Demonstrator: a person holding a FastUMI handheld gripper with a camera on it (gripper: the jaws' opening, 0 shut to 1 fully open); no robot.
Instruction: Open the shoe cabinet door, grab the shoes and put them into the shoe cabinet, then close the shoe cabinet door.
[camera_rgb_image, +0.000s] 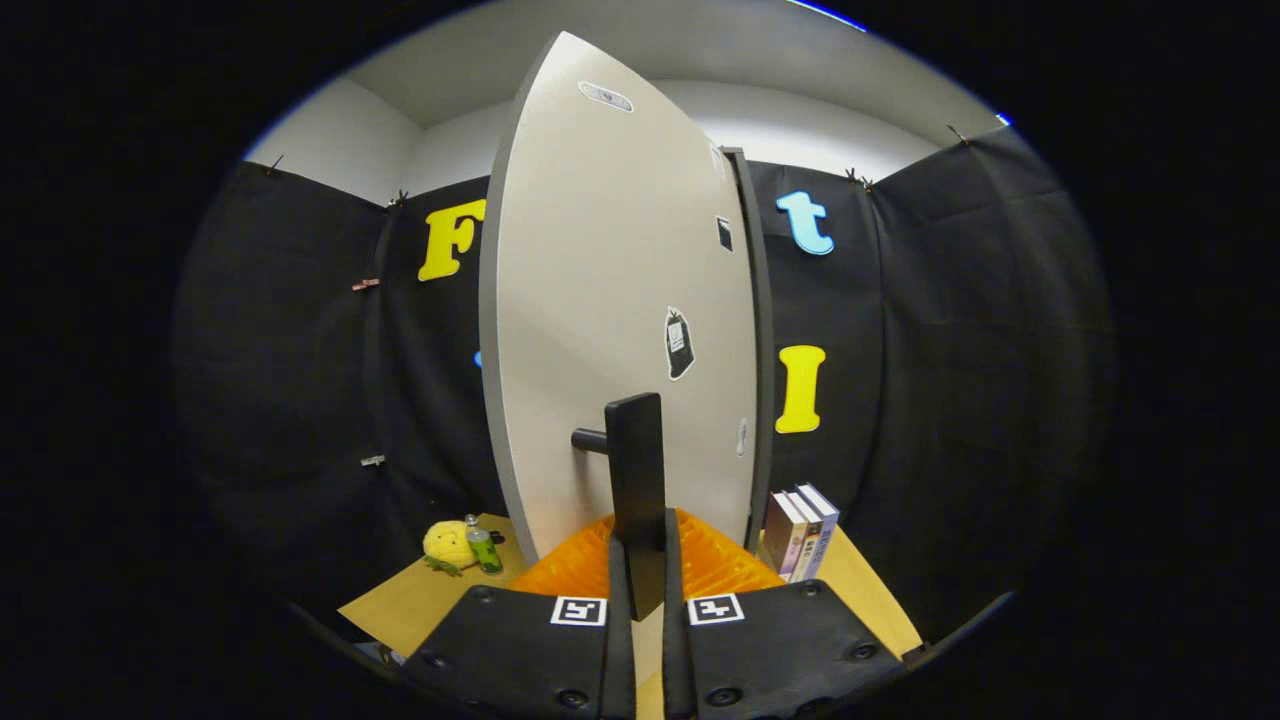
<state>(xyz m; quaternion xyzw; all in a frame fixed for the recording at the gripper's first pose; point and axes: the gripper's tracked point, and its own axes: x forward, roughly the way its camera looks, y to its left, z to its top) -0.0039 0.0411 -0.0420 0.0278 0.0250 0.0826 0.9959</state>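
Door handle, the dark vertical bar at lower centre of the frame, sits clamped between the tongs, which are closed on it from both sides. Beyond, the shoe cabinet door stands swung partly open at centre frame. An orange mat lies at its foot, books lower right. Judged status: door opening or closing; no shoes identifiable.

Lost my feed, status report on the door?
Gripper shut on door handle. Cabinet door swung partly open. Orange mat below; nothing blocking seen.
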